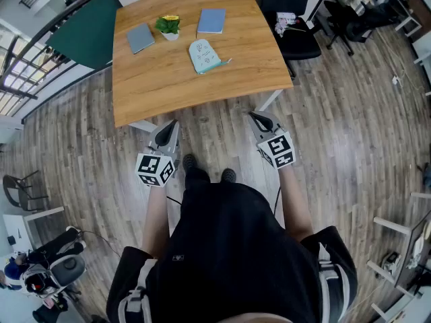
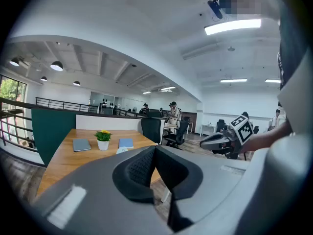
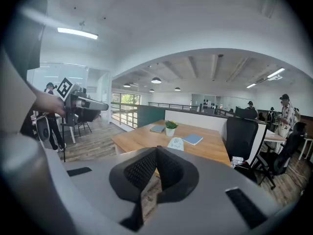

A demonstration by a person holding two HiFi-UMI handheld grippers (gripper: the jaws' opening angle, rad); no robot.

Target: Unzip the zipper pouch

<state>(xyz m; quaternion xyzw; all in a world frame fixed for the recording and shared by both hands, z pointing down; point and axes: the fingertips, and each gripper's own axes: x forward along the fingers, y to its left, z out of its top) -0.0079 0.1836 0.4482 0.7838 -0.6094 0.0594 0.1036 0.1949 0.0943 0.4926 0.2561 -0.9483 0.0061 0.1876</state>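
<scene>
Your left gripper (image 1: 170, 126) hangs short of the table's (image 1: 155, 93) near edge, over the floor, with its jaws pressed together on nothing. On the table top, from the left, sit a grey notebook (image 1: 140, 38) and a small potted plant (image 1: 168, 25). Next comes the zipper pouch (image 1: 204, 55), pale blue, near the table's middle, with a blue notebook (image 1: 211, 21) beyond it toward the far edge. The pouch's long axis runs roughly from the table's near edge to its far edge, leaning slightly. It lies straight ahead of you and between the two grippers, so both must reach forward over the near edge, and neither looks clearly nearer. Your right gripper (image 1: 257, 118) is also off the table, just outside its near right corner, jaws closed and empty. The zipper line itself is too small to make out in any view. A thin sliver pokes from the pouch's near right corner (perhaps the pull or a strap, I cannot tell which). In the left gripper view the pouch is half hidden behind the jaws, while the right gripper view shows it whole just above its own, but tiny.
</scene>
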